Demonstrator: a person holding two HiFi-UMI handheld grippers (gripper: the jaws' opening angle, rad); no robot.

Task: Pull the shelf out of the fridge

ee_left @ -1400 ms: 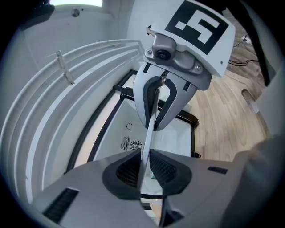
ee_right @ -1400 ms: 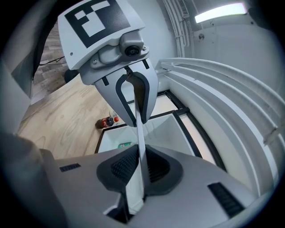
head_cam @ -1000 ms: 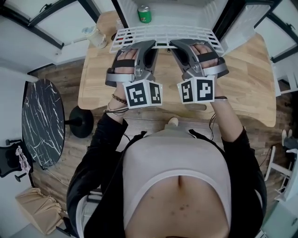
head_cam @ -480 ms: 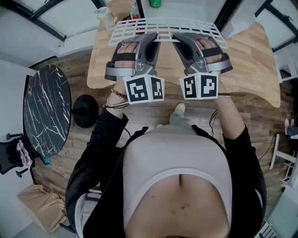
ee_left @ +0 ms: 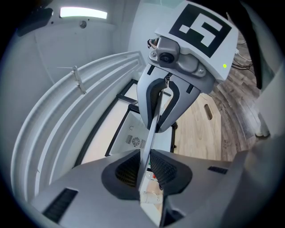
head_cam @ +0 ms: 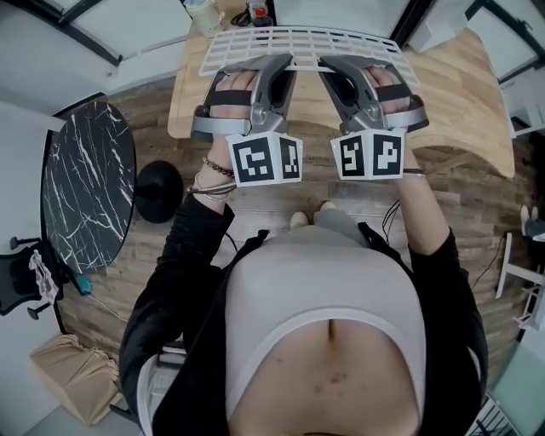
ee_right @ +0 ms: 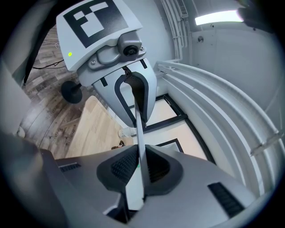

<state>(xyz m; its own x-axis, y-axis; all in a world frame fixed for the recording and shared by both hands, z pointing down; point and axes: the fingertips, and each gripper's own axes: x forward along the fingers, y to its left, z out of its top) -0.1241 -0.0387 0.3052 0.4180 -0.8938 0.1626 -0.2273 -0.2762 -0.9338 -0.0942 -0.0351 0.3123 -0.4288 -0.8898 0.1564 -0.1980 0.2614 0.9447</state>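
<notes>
In the head view the white wire shelf (head_cam: 300, 41) is held level over the wooden table (head_cam: 464, 94), its near edge in both grippers. My left gripper (head_cam: 278, 63) is shut on the shelf's near rim left of centre. A little to its right, my right gripper (head_cam: 329, 63) is shut on the same rim. In the left gripper view the rim runs edge-on as a thin white bar (ee_left: 150, 129) between the pads of the left gripper (ee_left: 144, 171), with the shelf's bars (ee_left: 80, 116) curving off left. The right gripper view shows the same rim (ee_right: 139, 133) pinched by the right gripper (ee_right: 141, 171).
A plastic cup (head_cam: 203, 12) and a small bottle (head_cam: 258, 12) stand at the table's far edge. A round black marble table (head_cam: 85, 196) and a black stool base (head_cam: 158, 192) are on the left. A brown bag (head_cam: 72, 387) lies on the floor at lower left.
Both grippers have drawn back with the shelf in them. The fridge opening and the green can have slipped out of the top of the head view, and more floor shows.
</notes>
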